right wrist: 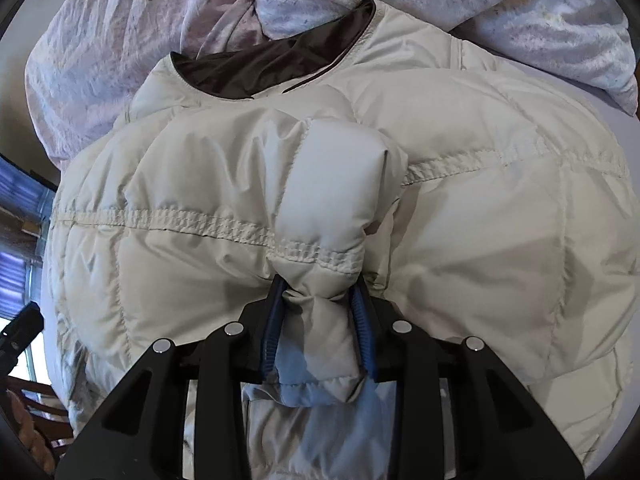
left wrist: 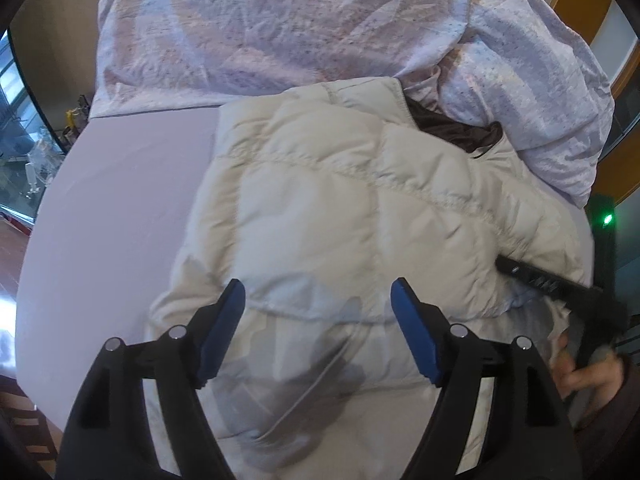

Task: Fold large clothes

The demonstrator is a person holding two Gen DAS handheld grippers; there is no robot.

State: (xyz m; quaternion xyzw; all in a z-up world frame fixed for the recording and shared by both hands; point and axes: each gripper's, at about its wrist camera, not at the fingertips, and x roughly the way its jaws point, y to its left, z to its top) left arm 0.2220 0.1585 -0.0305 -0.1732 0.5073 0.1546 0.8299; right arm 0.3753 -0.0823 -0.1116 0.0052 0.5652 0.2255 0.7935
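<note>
Lavender bed sheet, smooth, serving as the work surface; wooden floor and chair parts glimpsed at the edges.

Right gripper: jaws narrowed onto a bunched fold of a cream quilted down jacket; blue pads press the padding from both sides, and a puffed lobe bulges beyond the fingertips. Held firmly, by appearance.

Left gripper: jaws wide apart, nothing between the pads; hangs over the near part of the jacket, pointing steeply down.

Jacket: lies on the bed, partly doubled over itself, brown lining showing at the neckline on the far side.

Step, as judged: a fold under way, the right gripper carrying a pinched section across the body. Next move likely calls for laying that section flat, then letting go, with the free left gripper pinning or smoothing.

Surroundings: a crumpled patterned duvet touches the collar end, limiting room there. The person's hand on the right gripper's handle sits just beside the jacket's edge. Puffy fill may spring back.
</note>
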